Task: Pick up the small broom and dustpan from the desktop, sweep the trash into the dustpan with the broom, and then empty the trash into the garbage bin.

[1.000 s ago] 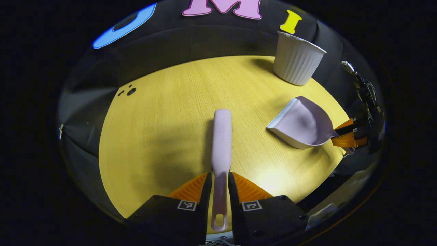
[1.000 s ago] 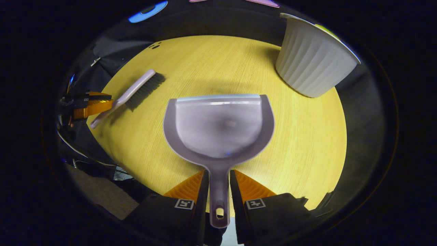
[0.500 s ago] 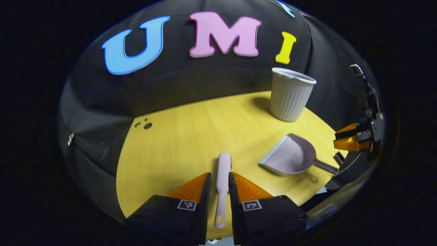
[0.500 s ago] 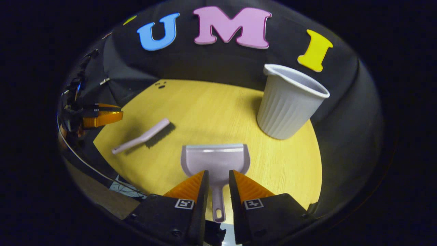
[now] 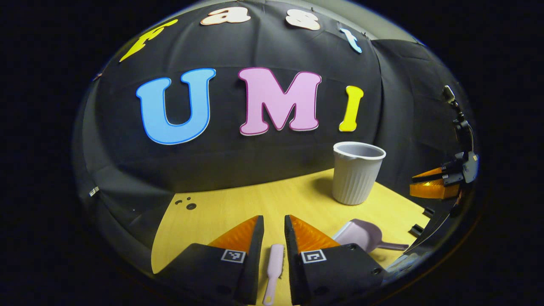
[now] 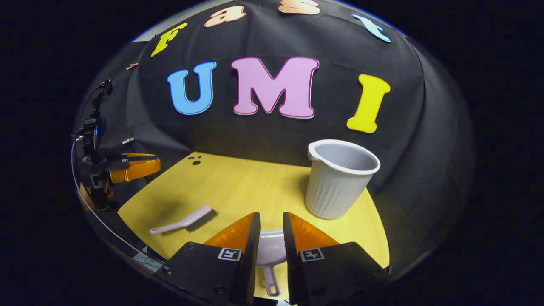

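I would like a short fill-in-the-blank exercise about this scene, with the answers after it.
1. The broom lies flat on the ____ desktop.
2. The ribbed garbage bin stands ____ near the booth wall.
3. In the left gripper view, the dustpan lies on the ____ side of the broom.
4. The jaws of both grippers are ____, holding nothing.

Answers: yellow; upright; right; open

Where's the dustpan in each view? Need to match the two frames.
Left gripper view: dustpan lies lower right on the table, handle pointing right.
Right gripper view: dustpan sits bottom centre, seen between this claw's fingers.
Shared landmark: the white ribbed bin, standing beyond it.
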`<move>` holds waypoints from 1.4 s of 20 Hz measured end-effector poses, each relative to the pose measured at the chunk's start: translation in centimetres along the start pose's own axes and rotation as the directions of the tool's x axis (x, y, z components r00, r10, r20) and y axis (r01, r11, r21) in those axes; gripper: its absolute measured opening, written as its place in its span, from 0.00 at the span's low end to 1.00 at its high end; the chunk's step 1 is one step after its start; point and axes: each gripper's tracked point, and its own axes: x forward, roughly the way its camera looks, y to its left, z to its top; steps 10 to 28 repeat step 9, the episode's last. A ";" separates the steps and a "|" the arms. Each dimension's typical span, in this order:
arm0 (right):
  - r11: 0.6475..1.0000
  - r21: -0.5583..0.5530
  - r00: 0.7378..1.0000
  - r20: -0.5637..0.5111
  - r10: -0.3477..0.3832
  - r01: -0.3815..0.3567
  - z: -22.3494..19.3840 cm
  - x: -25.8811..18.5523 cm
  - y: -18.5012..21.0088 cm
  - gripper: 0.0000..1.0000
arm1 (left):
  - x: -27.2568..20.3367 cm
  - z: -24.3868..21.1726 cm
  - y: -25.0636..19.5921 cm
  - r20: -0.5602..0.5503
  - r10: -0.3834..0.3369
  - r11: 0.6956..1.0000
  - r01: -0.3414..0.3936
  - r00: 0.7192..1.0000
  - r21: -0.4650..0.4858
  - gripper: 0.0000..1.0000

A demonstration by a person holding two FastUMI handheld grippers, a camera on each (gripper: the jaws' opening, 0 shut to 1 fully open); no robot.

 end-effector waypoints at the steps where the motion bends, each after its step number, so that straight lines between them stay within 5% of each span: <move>1: 1.000 -0.005 1.000 0.017 -0.002 0.002 0.9 -0.3 -0.2 0.35 | -0.1 0.7 -0.4 0.008 -0.005 1.000 0.005 1.000 -0.004 0.33; 9: 0.984 -0.110 0.982 0.112 0.152 -0.139 4.4 -1.6 -1.1 0.34 | -1.4 4.5 -2.4 0.083 0.141 0.989 -0.144 0.987 0.038 0.34; 28: 0.984 -0.110 0.982 0.112 0.152 -0.139 4.4 -1.6 -1.1 0.34 | -1.4 4.5 -2.4 0.083 0.141 0.989 -0.144 0.987 0.038 0.34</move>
